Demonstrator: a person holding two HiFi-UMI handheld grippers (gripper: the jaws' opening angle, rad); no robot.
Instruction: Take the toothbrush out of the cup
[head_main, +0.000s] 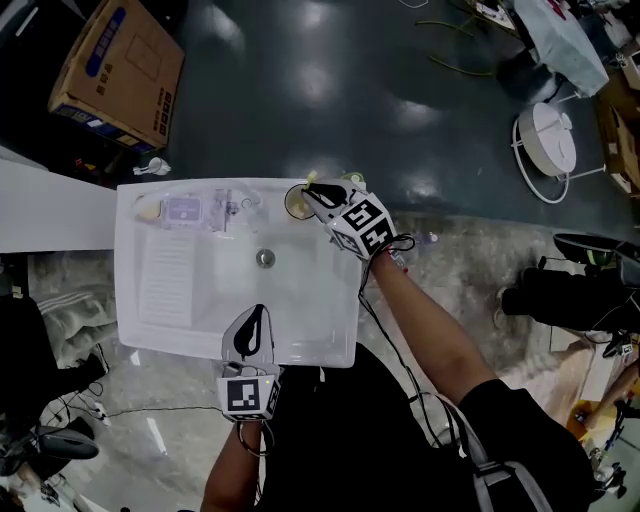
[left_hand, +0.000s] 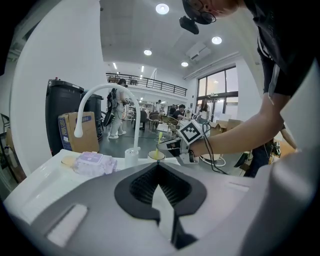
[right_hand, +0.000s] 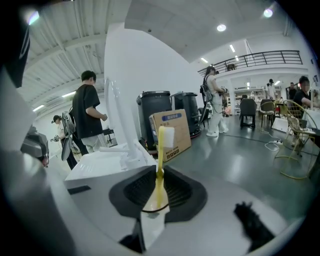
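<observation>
Head view: cup (head_main: 297, 203) at far right corner of sink (head_main: 180, 330). Right hand-held gripper (head_main: 312, 191) on it. Left hand-held gripper (head_main: 257, 313) well apart, at near rim.
Left gripper view: jaws pressed together, empty.
Right gripper view: jaws pinching toothbrush (right_hand: 160, 165) handle. Long axis upright, rising from cup. Likely exit: straight up.

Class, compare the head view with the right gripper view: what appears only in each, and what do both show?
Head view only: the left gripper over the near rim of the sink, the drain, and a purple packet on the ledge.
Right gripper view only: jaws closed on the toothbrush handle, its white bristles, two dark bins, and people standing behind.
Both: the right gripper, the toothbrush standing in the cup, the white sink, and a cardboard box.
</observation>
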